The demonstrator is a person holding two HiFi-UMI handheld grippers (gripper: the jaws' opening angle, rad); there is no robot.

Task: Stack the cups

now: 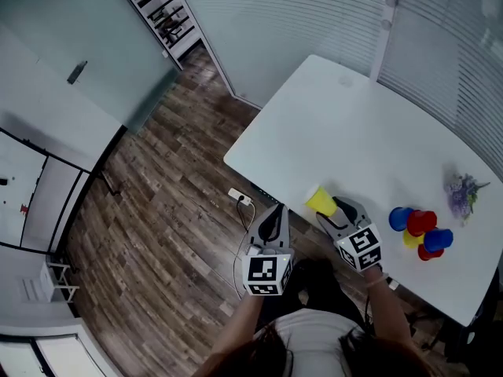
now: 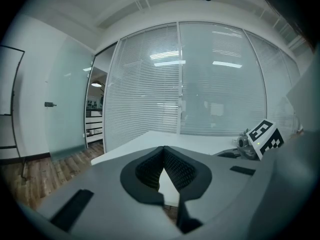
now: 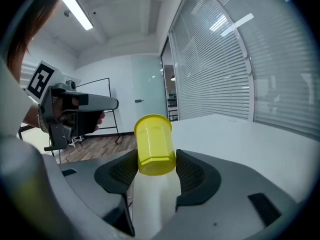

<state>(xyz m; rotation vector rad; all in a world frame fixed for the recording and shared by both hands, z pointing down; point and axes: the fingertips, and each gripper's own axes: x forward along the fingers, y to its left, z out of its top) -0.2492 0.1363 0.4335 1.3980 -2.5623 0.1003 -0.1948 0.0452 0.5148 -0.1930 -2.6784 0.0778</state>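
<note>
My right gripper (image 1: 333, 208) (image 3: 156, 165) is shut on the base of a yellow cup (image 1: 319, 199) (image 3: 153, 143), which is held tilted above the near left part of the white table (image 1: 346, 124). A cluster of blue, red and yellow cups (image 1: 420, 231) stands near the table's right front edge. My left gripper (image 1: 274, 213) (image 2: 163, 152) is shut with nothing in it, and it hangs off the table's near edge, above the wooden floor. Each gripper shows in the other's view: the left gripper's body (image 3: 75, 109) and the right gripper's marker cube (image 2: 263, 137).
A purple flower sprig (image 1: 464, 192) lies at the table's right side, behind the cups. A white plug and cable (image 1: 242, 199) lie on the floor below the table's left corner. Blinds (image 1: 314, 14) cover the walls behind the table.
</note>
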